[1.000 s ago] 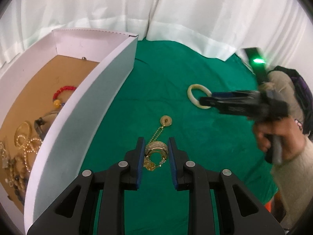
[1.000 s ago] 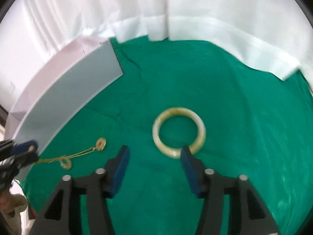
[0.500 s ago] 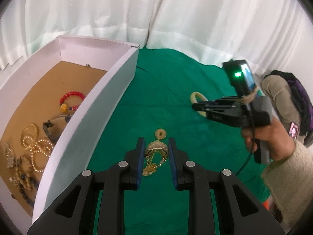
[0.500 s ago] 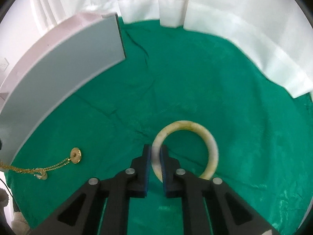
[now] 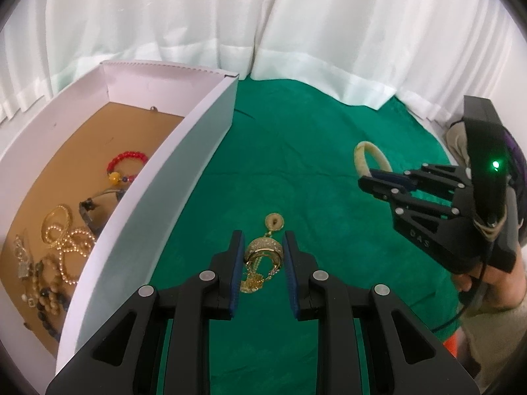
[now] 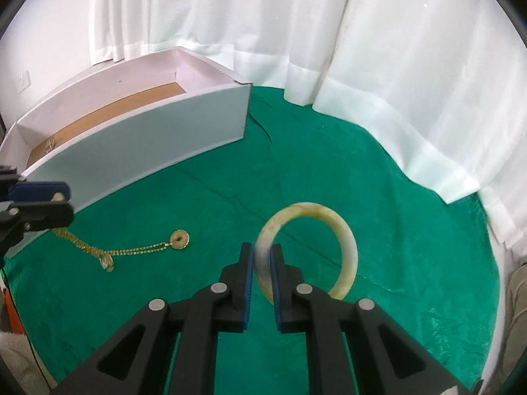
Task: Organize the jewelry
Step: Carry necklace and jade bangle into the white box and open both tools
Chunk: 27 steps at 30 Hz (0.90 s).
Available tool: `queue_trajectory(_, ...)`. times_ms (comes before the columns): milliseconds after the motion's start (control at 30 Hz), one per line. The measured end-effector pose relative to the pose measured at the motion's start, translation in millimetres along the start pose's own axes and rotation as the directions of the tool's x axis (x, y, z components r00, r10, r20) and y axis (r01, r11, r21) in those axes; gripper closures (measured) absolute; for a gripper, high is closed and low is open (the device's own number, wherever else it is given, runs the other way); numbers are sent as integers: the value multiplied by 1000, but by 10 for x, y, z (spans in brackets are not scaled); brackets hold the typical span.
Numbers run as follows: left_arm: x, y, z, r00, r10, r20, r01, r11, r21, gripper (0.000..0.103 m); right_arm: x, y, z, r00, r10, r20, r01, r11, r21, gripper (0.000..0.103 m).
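Observation:
My left gripper is shut on a gold cuff ring with a gold chain necklace hanging from it; the chain's round coin pendant rests on the green cloth. In the right wrist view the chain trails from the left gripper to the pendant. My right gripper is shut on the rim of a pale jade bangle and holds it tilted above the cloth. It also shows in the left wrist view, holding the bangle.
A white box with a brown floor stands at left and holds a red bead bracelet, gold bangles, pearls and dark beads. White curtains hang behind the green cloth. The person's hand is at right.
My right gripper has lifted the bangle off the cloth and tilted it up. My left gripper has risen with the gold ring and chain, giving a wider view into the box.

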State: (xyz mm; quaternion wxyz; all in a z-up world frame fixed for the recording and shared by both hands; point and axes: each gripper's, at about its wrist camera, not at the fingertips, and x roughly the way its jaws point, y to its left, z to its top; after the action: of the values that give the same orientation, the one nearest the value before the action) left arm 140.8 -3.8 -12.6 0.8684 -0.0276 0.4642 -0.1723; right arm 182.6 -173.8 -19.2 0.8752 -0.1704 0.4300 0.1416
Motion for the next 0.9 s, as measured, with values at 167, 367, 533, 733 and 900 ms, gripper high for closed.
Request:
queue_trajectory(167, -111, -2, 52, 999, -42, 6, 42, 999, -23, 81, -83, 79, -9, 1000, -2, 9, 2, 1000, -12, 93)
queue_trajectory(367, -684, -19, 350, 988, -137, 77, 139, 990, -20, 81, -203, -70, 140, 998, 64, 26, -65, 997, 43, 93)
queue_trajectory(533, -1239, -24, 540, 978, -149, 146, 148, 989, 18, 81, -394, -131, 308, 992, 106, 64, -110, 991, 71, 93)
queue_trajectory(733, -1811, 194, 633, 964, -170, 202, 174, 985, -3, 81, -627, -4, 531, 980, 170, 101, -174, 984, 37, 93)
queue_trajectory(900, -2210, 486, 728, 955, -126, 268, 140, 990, -34, 81, -804, 154, 786, 965, 225, 136, -226, 974, -10, 93)
